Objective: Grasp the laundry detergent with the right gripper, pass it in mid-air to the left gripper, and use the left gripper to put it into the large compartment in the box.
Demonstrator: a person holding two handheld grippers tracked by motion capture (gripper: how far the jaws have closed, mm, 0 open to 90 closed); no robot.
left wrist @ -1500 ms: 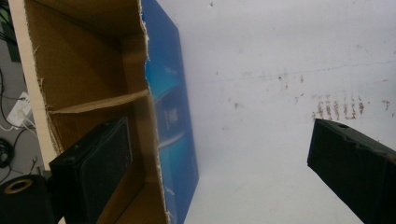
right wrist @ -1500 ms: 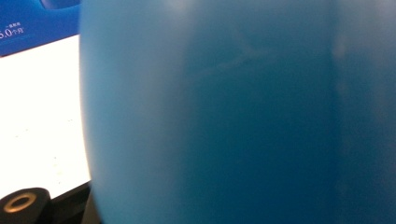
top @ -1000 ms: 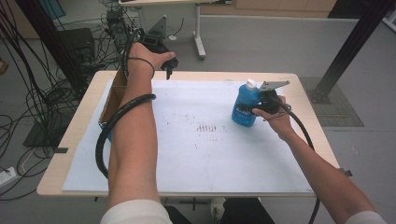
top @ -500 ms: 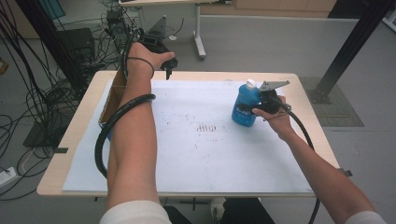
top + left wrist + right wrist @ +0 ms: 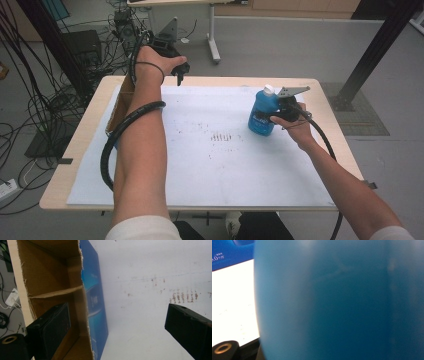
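White-covered table [image 5: 200, 175] is carrying a cardboard box [image 5: 119, 107] at its left edge. Blue bottle [image 5: 263, 113] is standing upright right of centre, right gripper [image 5: 281, 111] pressing against it, grip unclear. Left gripper [image 5: 172, 62] is hovering over the far-left corner, jaws spread wide, holding nothing.

the bottle [image 5: 263, 116] looks like smooth, slightly glossy blue plastic with a white plastic cap. the box [image 5: 53, 287] at nine o'clock is rough brown cardboard, glossy blue print outside. the sheet [image 5: 210, 165] seems matt, stained white paper.
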